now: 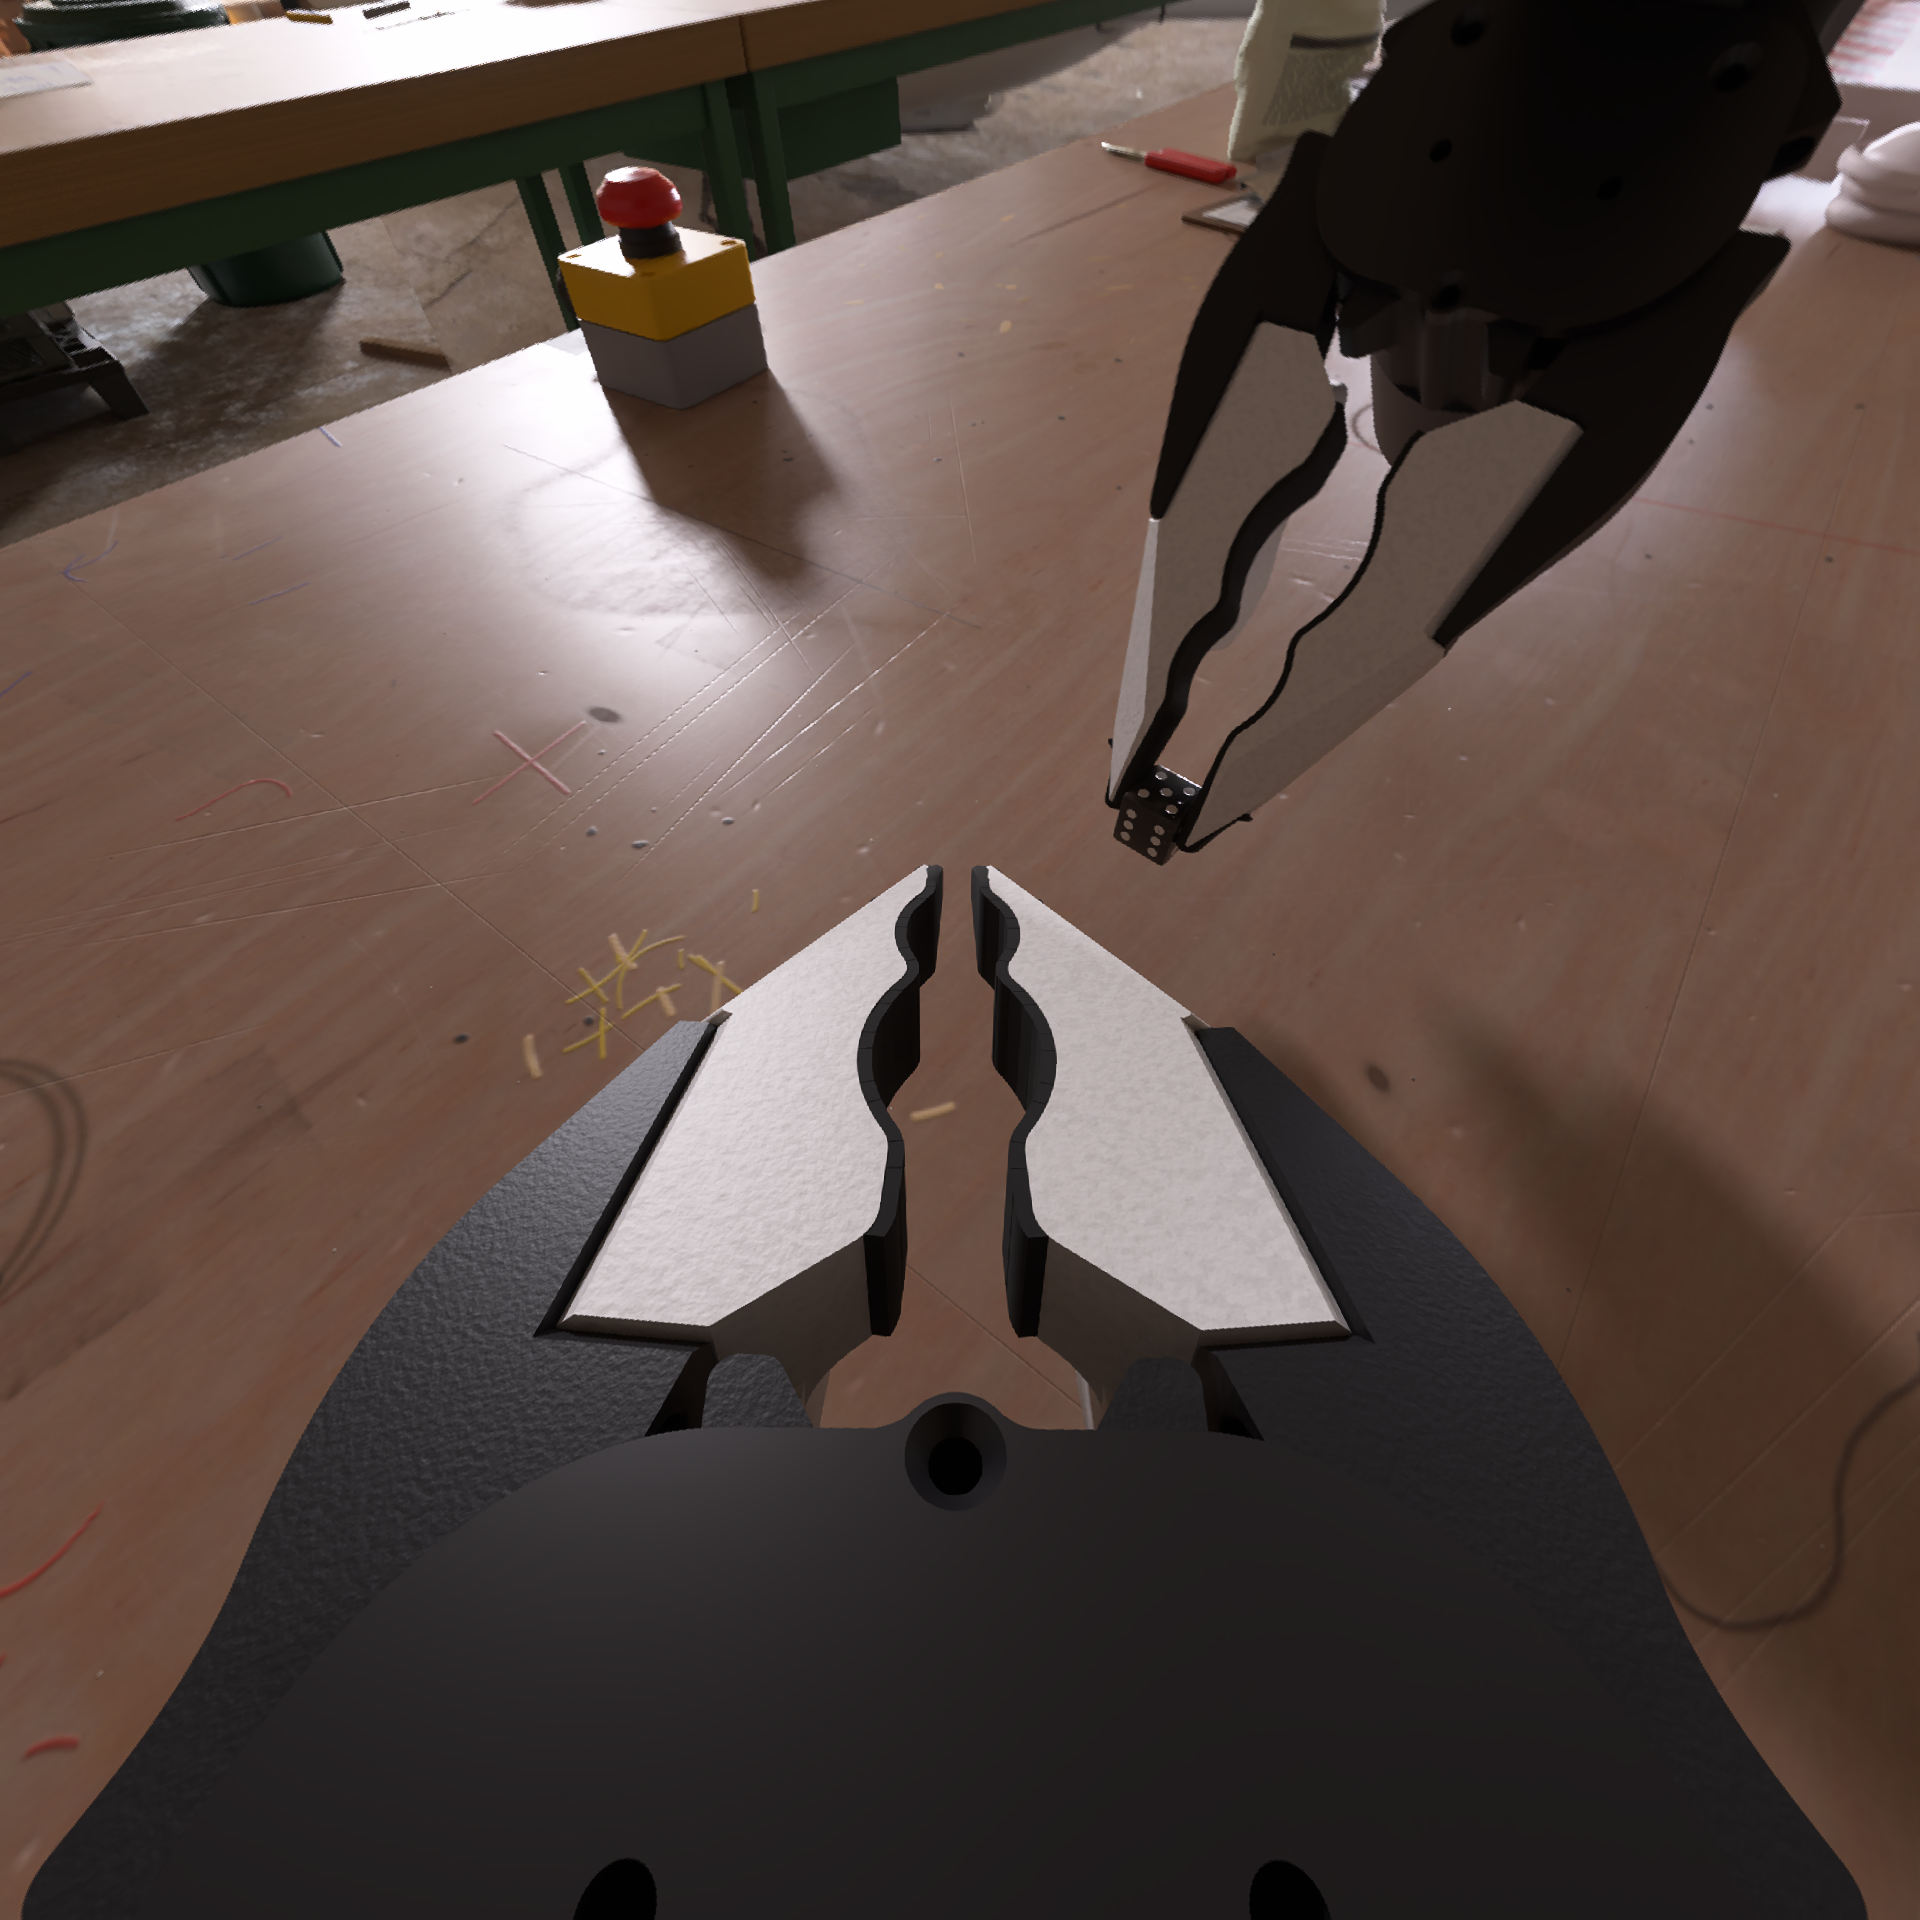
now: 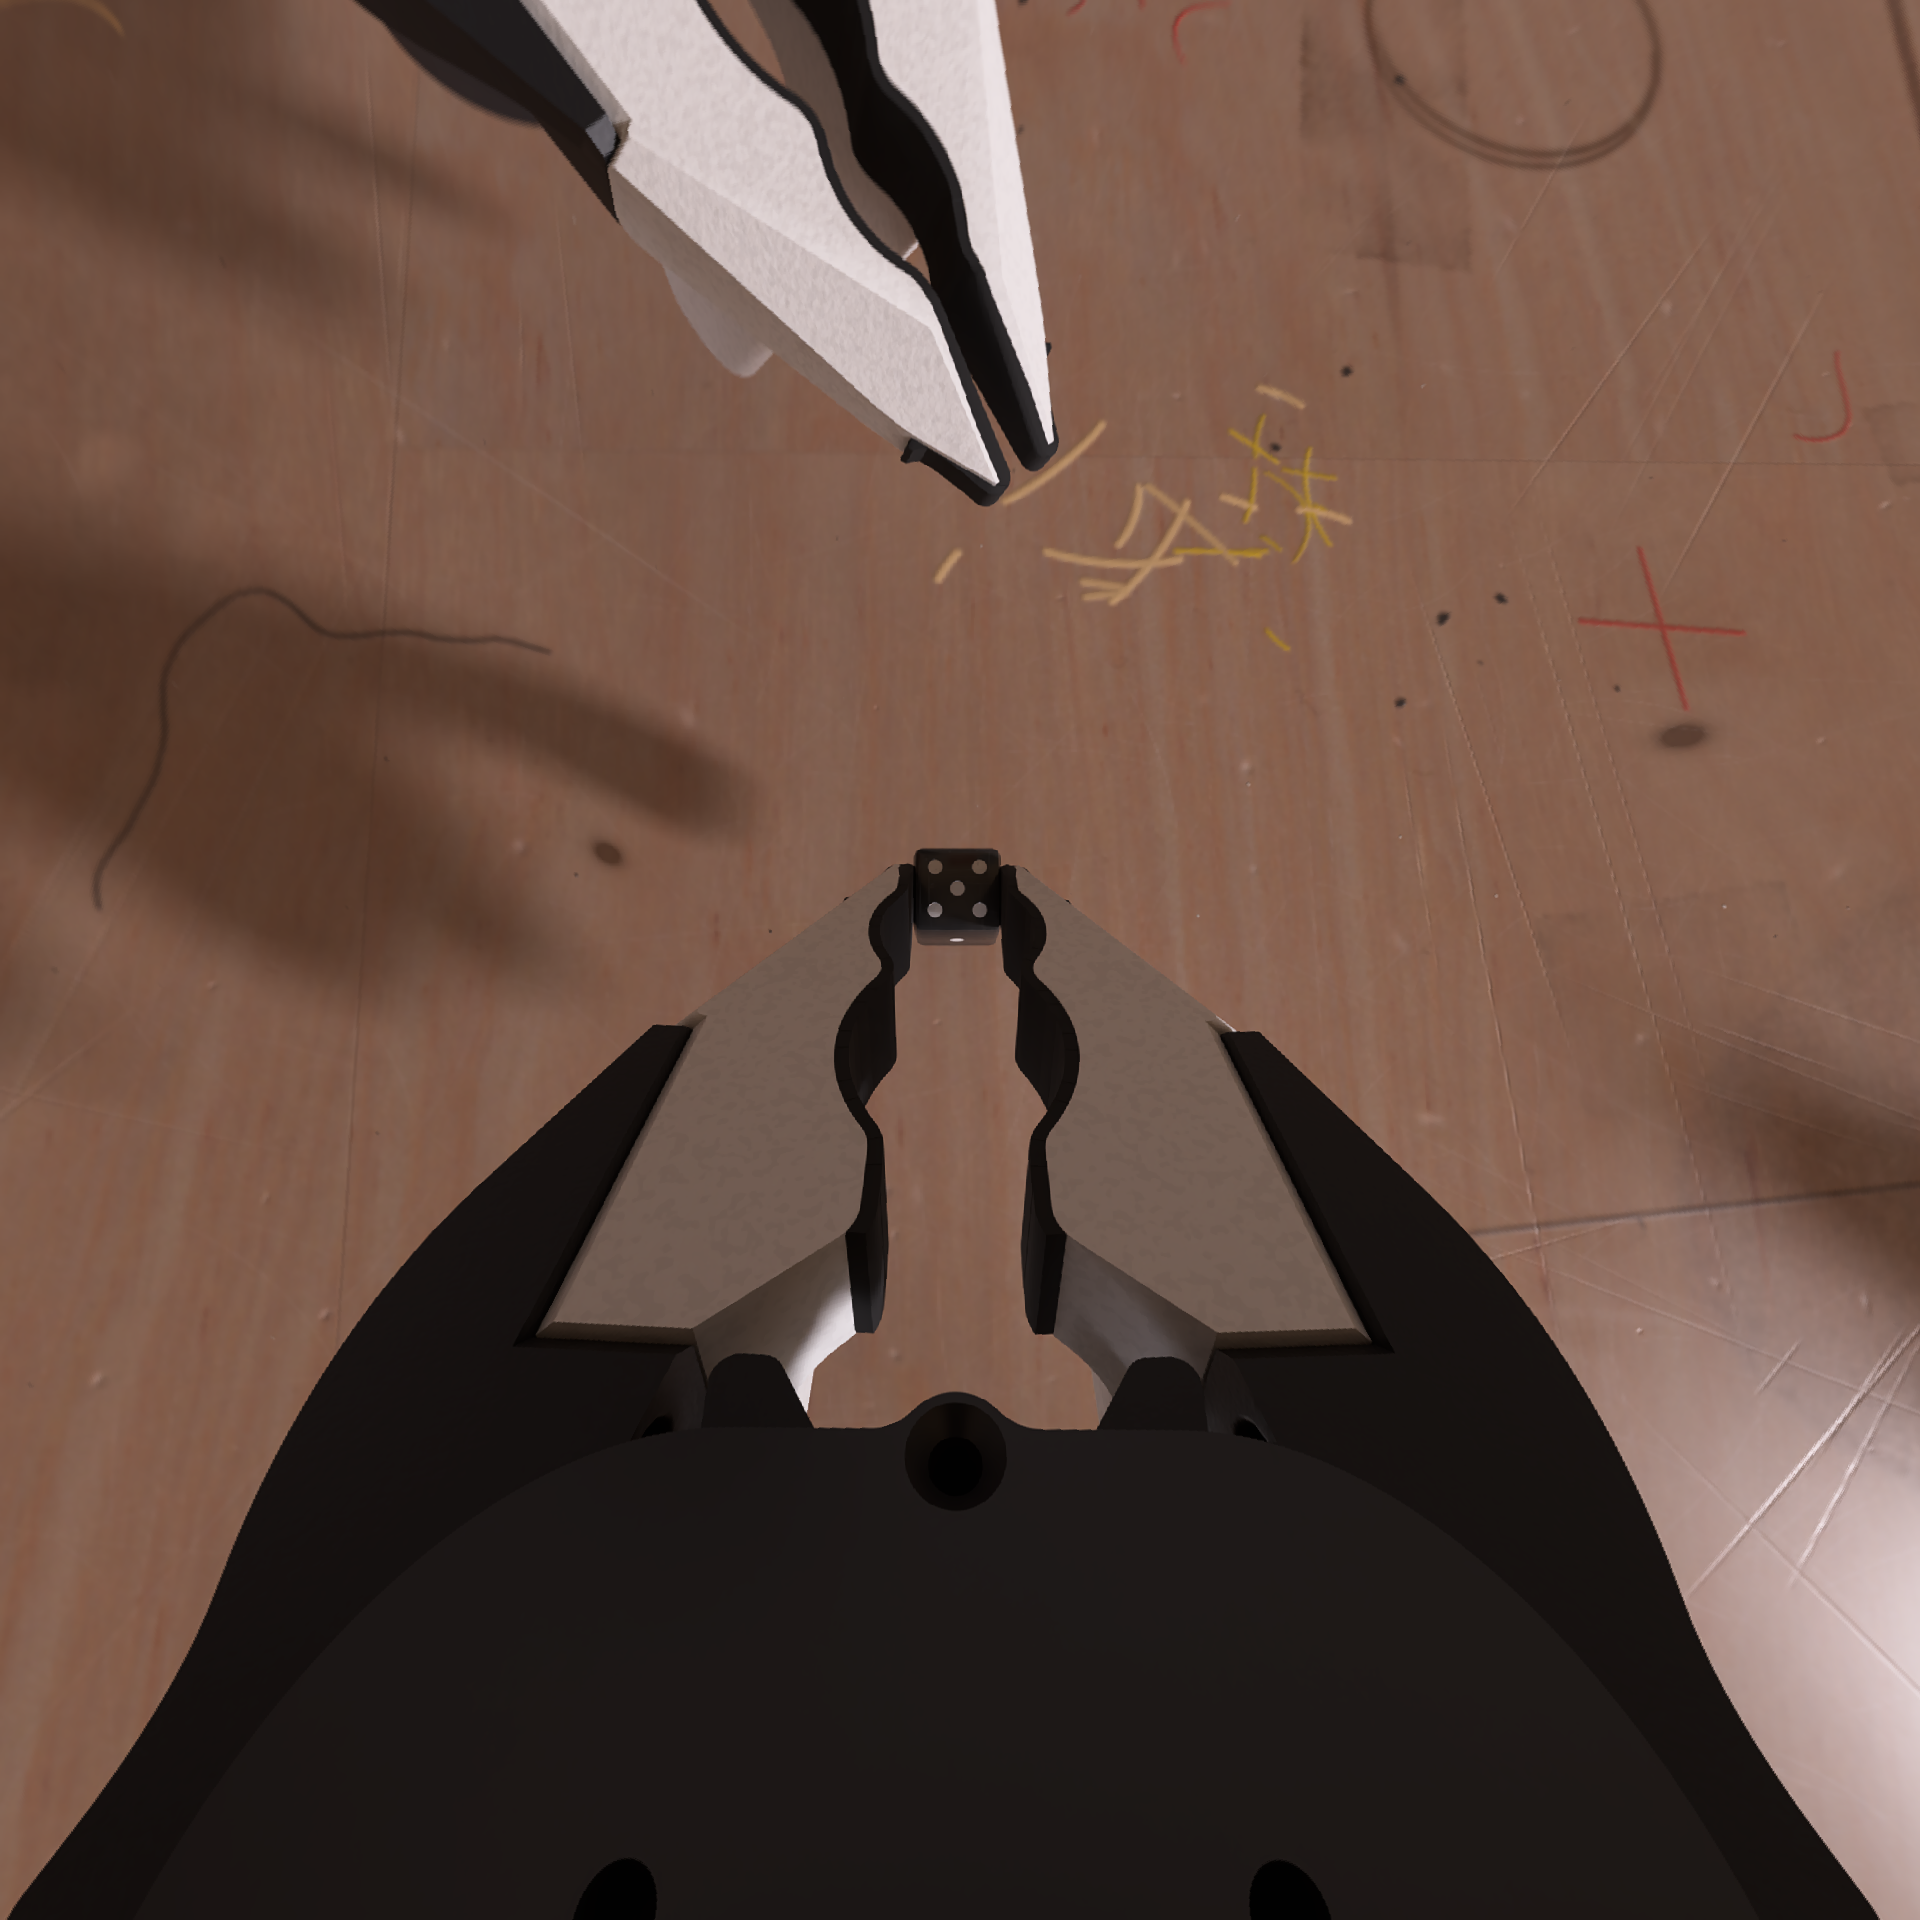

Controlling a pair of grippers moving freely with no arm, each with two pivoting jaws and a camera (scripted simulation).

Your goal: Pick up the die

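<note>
The die [image 2: 956, 896] is small and black with white pips. It sits between the fingertips of my right gripper [image 2: 956, 883], which is shut on it. In the left wrist view the right gripper [image 1: 1155, 812] reaches down from the upper right with the die [image 1: 1151, 821] pinched at its tips, at or just above the wooden table [image 1: 520, 623]; I cannot tell if it touches. My left gripper [image 1: 956, 878] is shut and empty, its tips a little left of and nearer than the die. It also shows in the right wrist view [image 2: 1003, 473], beyond the die.
A yellow and grey box with a red push button [image 1: 665, 301] stands at the table's far left edge. A red-handled tool [image 1: 1174, 161] and a white object [image 1: 1881, 197] lie at the far right. Yellow scribbles [image 1: 634, 987] mark the tabletop. Another bench [image 1: 364, 114] stands beyond.
</note>
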